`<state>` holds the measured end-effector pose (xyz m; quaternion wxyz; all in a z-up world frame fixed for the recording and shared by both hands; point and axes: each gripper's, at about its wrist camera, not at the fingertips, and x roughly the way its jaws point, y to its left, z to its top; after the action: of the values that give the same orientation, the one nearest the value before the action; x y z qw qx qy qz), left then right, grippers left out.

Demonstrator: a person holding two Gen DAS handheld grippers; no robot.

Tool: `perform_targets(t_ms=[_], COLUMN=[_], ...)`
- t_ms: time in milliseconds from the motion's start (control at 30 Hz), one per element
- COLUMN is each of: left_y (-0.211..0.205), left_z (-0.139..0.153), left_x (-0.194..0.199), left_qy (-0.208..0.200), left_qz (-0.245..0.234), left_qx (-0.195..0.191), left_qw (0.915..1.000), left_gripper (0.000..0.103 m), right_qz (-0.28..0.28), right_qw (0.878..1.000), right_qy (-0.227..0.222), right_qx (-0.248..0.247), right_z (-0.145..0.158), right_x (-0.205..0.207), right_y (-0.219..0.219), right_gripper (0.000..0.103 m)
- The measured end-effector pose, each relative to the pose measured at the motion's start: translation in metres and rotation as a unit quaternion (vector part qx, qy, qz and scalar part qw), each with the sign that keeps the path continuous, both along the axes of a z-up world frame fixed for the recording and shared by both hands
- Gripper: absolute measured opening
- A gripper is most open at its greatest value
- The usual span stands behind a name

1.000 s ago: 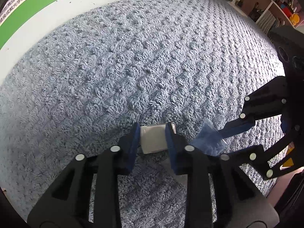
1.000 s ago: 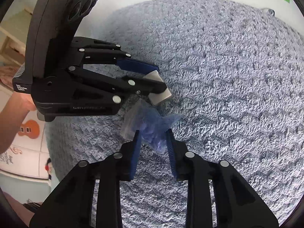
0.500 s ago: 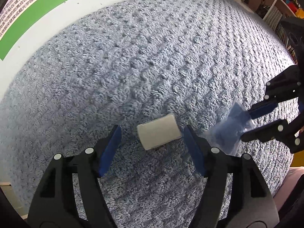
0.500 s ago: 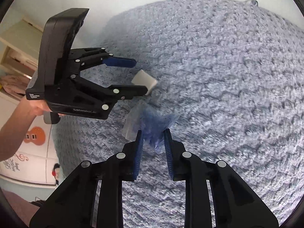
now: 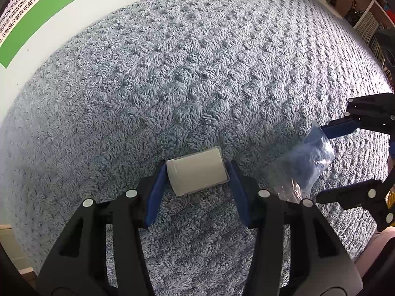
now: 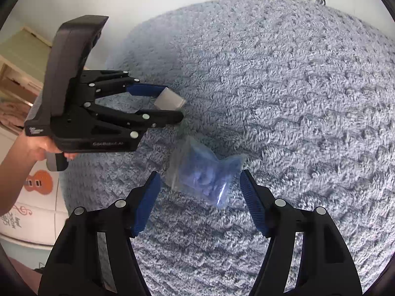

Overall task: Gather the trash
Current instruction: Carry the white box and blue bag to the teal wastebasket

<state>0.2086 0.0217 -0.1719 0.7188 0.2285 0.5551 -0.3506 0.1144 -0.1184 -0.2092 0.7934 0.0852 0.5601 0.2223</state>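
Observation:
A small white box (image 5: 197, 170) lies on the blue-grey shag carpet (image 5: 197, 74). My left gripper (image 5: 195, 164) points down over it, jaws closing, blue pads just off the box's two short ends. The right wrist view shows the same box (image 6: 169, 100) between the left gripper's (image 6: 175, 103) fingers. A crumpled clear bag with blue contents (image 6: 202, 175) rests loose on the carpet. My right gripper (image 6: 199, 174) straddles it, jaws opening, pads well clear of the bag. In the left wrist view the bag (image 5: 303, 165) sits right of the box, inside the right gripper (image 5: 321, 162).
A white wall with a green printed band (image 5: 37, 17) borders the carpet at the far side. Shelving with books (image 5: 365, 14) stands at the upper right. A person's hand (image 6: 37, 148) holds the left gripper; white furniture with a guitar sticker (image 6: 39, 182) lies beside the carpet.
My left gripper let go of the white box, opened wide, then drew in around its longer side. My right gripper opened and released the blue bag onto the carpet.

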Motion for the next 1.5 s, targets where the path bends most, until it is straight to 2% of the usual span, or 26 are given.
perform_targets(t_ms=[33, 67, 133, 200, 233, 400, 567, 700, 833, 933, 1033, 1100, 1133, 1200, 1233, 1267, 1333, 1367, 1500], left_y=[0.002, 0.004, 0.01, 0.02, 0.027, 0.069, 0.117, 0.159, 0.206, 0.242, 0.283, 0.312, 0.319, 0.341, 0.347, 0.355, 0.368, 0.374, 0.383], left_z=[0.0, 0.002, 0.009, 0.017, 0.022, 0.047, 0.071, 0.086, 0.093, 0.092, 0.084, 0.073, 0.07, 0.059, 0.056, 0.052, 0.046, 0.043, 0.03], left_x=[0.001, 0.001, -0.004, -0.009, -0.011, -0.03, -0.059, -0.084, -0.12, -0.158, -0.204, -0.244, -0.257, -0.298, -0.311, -0.329, -0.359, -0.375, -0.421], left_qy=[0.003, 0.006, 0.004, -0.002, -0.005, -0.028, -0.053, -0.069, -0.081, -0.077, -0.064, -0.044, -0.036, -0.018, -0.012, -0.005, 0.005, 0.01, 0.029], left_qz=[0.002, 0.007, 0.017, 0.025, 0.031, 0.077, 0.141, 0.197, 0.259, 0.316, 0.381, 0.432, 0.447, 0.492, 0.505, 0.527, 0.56, 0.579, 0.629], left_qx=[-0.001, -0.003, -0.006, -0.007, -0.007, -0.009, -0.007, -0.002, 0.007, 0.011, 0.015, 0.017, 0.018, 0.025, 0.025, 0.026, 0.023, 0.019, 0.014], left_qw=[1.0, 0.9999, 0.9998, 0.9997, 0.9995, 0.9966, 0.9885, 0.9779, 0.9623, 0.9457, 0.9223, 0.9008, 0.8935, 0.8702, 0.8625, 0.8496, 0.8284, 0.8152, 0.7767], left_gripper=[0.047, 0.047, 0.047, 0.047, 0.047, 0.047, 0.047, 0.047, 0.047, 0.047, 0.047, 0.047, 0.047, 0.047, 0.047, 0.047, 0.047, 0.047, 0.047], right_qz=[0.005, 0.011, 0.017, 0.015, 0.013, 0.025, 0.064, 0.117, 0.188, 0.259, 0.32, 0.364, 0.384, 0.421, 0.437, 0.456, 0.488, 0.501, 0.553], right_qw=[1.0, 1.0, 1.0, 1.0, 1.0, 0.999, 0.996, 0.99, 0.979, 0.963, 0.944, 0.928, 0.919, 0.903, 0.895, 0.886, 0.868, 0.861, 0.829], right_qy=[0.002, 0.004, 0.004, 0.002, 0.001, -0.009, -0.017, -0.022, -0.009, 0.003, 0.02, 0.032, 0.038, 0.05, 0.057, 0.059, 0.069, 0.07, 0.079], right_qx=[-0.008, -0.023, -0.022, -0.012, -0.004, 0.023, 0.064, 0.074, 0.083, 0.081, 0.08, 0.076, 0.075, 0.07, 0.07, 0.065, 0.061, 0.056, 0.036], right_z=[-0.002, -0.004, -0.004, 0.001, 0.005, 0.026, 0.049, 0.061, 0.06, 0.056, 0.052, 0.045, 0.043, 0.037, 0.031, 0.028, 0.021, 0.018, 0.015], right_x=[0.001, 0.002, 0.006, 0.006, 0.006, 0.008, 0.003, -0.002, -0.014, -0.033, -0.055, -0.074, -0.083, -0.103, -0.11, -0.12, -0.14, -0.147, -0.187], right_y=[0.003, 0.008, 0.013, 0.011, 0.01, 0.007, 0.041, 0.079, 0.133, 0.19, 0.233, 0.266, 0.28, 0.307, 0.32, 0.335, 0.358, 0.366, 0.398], right_gripper=[0.053, 0.038, 0.038, 0.026, 0.024, 0.023, 0.023, 0.023, 0.023, 0.023, 0.023, 0.023, 0.023, 0.023, 0.023, 0.023, 0.023, 0.023, 0.023])
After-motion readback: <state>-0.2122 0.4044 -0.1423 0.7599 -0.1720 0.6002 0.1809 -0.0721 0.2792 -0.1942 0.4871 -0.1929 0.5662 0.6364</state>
